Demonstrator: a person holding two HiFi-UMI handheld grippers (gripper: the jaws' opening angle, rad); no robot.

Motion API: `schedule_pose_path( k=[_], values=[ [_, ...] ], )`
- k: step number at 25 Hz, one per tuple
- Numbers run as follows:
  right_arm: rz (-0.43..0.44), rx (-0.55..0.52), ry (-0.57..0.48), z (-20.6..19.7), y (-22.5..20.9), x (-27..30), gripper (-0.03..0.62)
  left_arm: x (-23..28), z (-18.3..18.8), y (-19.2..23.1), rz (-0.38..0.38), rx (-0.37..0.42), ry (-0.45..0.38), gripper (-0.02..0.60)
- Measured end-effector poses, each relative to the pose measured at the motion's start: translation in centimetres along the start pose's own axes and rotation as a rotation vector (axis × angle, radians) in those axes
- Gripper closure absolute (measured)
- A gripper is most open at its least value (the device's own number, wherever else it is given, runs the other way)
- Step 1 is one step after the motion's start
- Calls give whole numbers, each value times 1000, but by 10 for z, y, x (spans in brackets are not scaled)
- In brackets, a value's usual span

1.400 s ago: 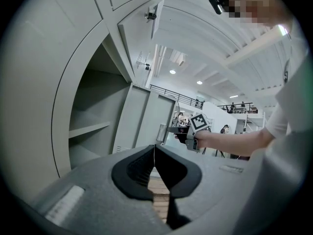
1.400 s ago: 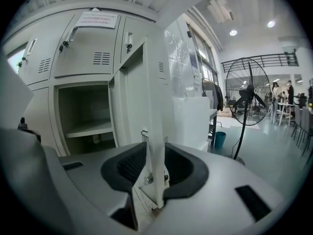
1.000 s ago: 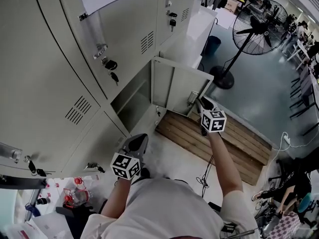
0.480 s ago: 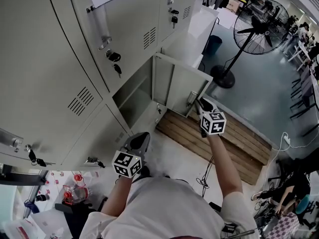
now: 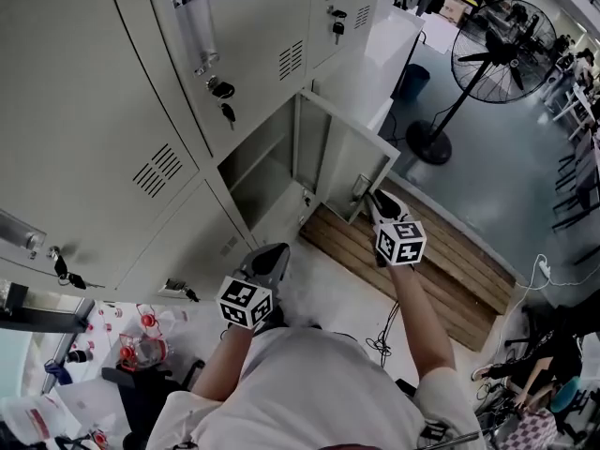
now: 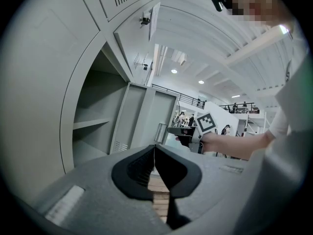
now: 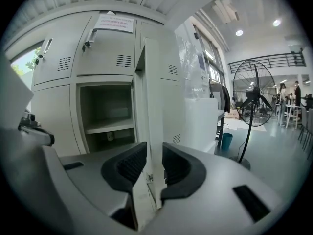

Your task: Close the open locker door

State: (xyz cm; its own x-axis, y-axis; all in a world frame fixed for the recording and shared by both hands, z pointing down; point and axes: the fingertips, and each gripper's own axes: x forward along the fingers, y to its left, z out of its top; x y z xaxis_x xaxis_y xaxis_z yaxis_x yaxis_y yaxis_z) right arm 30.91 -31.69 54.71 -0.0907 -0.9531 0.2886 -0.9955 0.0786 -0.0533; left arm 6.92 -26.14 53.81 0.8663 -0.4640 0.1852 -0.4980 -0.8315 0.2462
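Note:
The grey locker door [image 5: 342, 162] stands swung out from its low compartment [image 5: 267, 172], which has one shelf inside. My right gripper [image 5: 375, 200] is at the door's free edge by the handle. In the right gripper view the door edge [image 7: 151, 106] runs between the two pads, and the right gripper [image 7: 154, 168] is shut on it. My left gripper [image 5: 267, 259] hangs lower and nearer the lockers, touching nothing. The left gripper view shows the left gripper [image 6: 154, 153] with its pads pressed together, the open compartment [image 6: 93, 126] at left and the door [image 6: 146, 116] ahead.
Closed lockers with keys in their locks fill the left wall [image 5: 112, 111]. A wooden pallet [image 5: 441, 261] lies on the floor under the door. A standing fan [image 5: 497, 50], a blue bin [image 5: 413, 81] and a white cabinet [image 5: 384, 50] stand to the right.
The head view has drifted slightly, so the lockers sit a little further right and down. The right gripper stays at the door edge and the left gripper stays low; the door's angle looks about the same.

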Motion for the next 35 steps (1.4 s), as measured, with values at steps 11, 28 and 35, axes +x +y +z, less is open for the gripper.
schedule_pose_path(
  k=[11,28,35],
  values=[
    [90,-24,-7,-5,38,-14,497,-8,-5,-13,24,0,0,566],
    [202,-80,-17,-10,85,-23,513,-31,-12,-16,90,-10,-7,566],
    [271,-114,-18,-10,109,-25,514,-42,-13,-14,115,-13,-10,566]
  ],
)
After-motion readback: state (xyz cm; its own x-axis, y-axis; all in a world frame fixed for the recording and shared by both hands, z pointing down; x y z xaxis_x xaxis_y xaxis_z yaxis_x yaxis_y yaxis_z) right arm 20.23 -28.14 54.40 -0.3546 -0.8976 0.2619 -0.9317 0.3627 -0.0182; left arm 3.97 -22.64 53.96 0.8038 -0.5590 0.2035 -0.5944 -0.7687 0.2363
